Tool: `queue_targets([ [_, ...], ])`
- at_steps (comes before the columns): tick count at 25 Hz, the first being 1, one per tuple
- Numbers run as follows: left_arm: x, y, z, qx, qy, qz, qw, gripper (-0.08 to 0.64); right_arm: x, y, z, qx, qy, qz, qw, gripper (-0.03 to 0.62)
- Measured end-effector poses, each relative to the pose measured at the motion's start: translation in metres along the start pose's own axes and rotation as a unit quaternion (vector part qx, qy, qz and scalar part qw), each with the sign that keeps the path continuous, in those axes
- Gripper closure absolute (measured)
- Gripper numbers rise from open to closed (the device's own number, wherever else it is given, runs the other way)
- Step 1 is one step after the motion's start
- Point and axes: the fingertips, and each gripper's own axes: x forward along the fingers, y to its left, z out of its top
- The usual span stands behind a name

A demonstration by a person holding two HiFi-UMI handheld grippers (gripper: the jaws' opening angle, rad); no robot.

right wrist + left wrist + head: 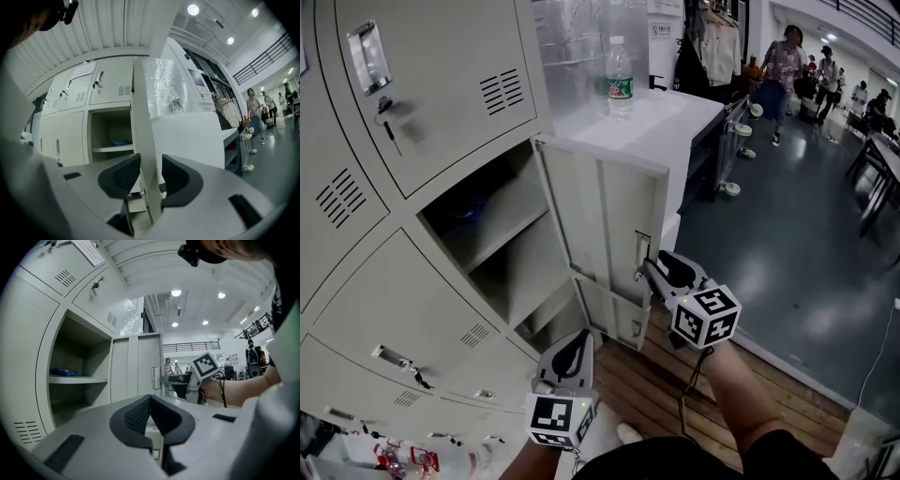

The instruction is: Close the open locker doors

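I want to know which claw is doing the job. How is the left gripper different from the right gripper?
The left gripper is shut with nothing in it; the right gripper has its jaws apart. The left gripper is apart from the open locker door; the right gripper has that door's edge between its jaws. Both carry a marker cube.

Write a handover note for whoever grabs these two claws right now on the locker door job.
Left claw: shut, empty, held low in front of the lockers.
Right claw: open, with the free edge of the open door standing in its gap, not clamped.
The door is swung wide out from its locker; the other doors in view are shut.
Done: right claw lined up on the door edge.
Left: swing this door shut.
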Motion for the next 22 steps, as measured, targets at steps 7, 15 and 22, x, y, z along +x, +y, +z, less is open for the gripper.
queue_targets([
  [7,0.007,0.0,-0.004,-0.004,0.003,0.011,0.9999,0.555,0.011,-0.004,-0.002,-0.002,0.005,0.018,1.0,0.451],
  [15,0.009,0.003,0.0,-0.004,-0.001,0.03,0.9996,0.555,0.017,-0.003,0.0,-0.005,0.007,0.038,0.999,0.474],
  [22,0.006,0.004,0.0,-0.005,-0.004,0.046,0.9989,0.555,0.017,0.001,0.0,-0.006,0.009,0.055,0.998,0.48],
])
